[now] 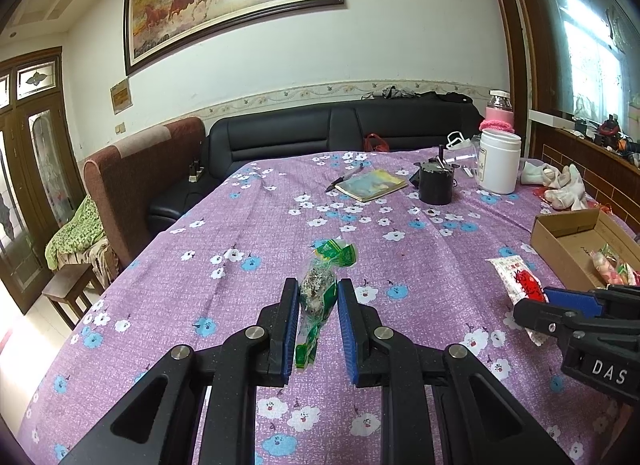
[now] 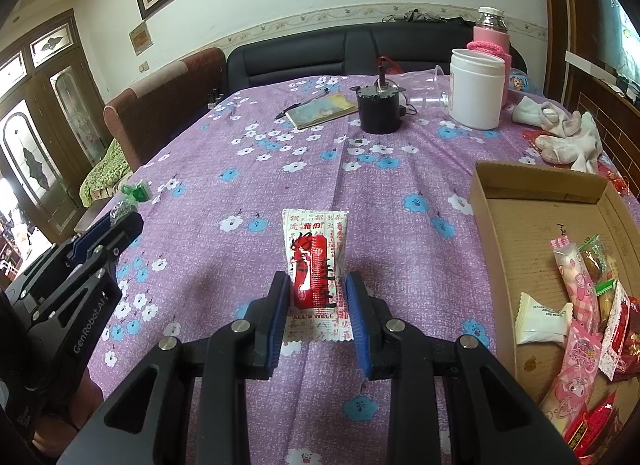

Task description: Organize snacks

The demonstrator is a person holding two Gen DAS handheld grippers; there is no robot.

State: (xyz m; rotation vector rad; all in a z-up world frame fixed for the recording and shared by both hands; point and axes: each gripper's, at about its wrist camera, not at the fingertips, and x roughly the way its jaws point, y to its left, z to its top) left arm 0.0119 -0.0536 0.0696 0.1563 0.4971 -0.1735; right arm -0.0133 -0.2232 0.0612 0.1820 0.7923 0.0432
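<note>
A green-wrapped snack [image 1: 320, 289] lies on the purple flowered tablecloth [image 1: 260, 233], between the fingers of my left gripper [image 1: 318, 293]; the jaws stand open around it with a gap on the right side. A white and red snack packet [image 2: 316, 265] lies flat on the cloth between the fingers of my right gripper [image 2: 318, 289], jaws open and apart from it. The packet also shows in the left wrist view [image 1: 516, 277]. A cardboard box [image 2: 532, 193] at the right holds several wrapped snacks [image 2: 580, 305].
At the far side of the table stand a black pot [image 2: 378, 111], a white jar [image 2: 476, 89], a pink bottle [image 2: 490, 31], a notebook with pen [image 2: 324, 107] and white socks [image 2: 568, 137]. Sofas [image 1: 340, 129] stand behind the table.
</note>
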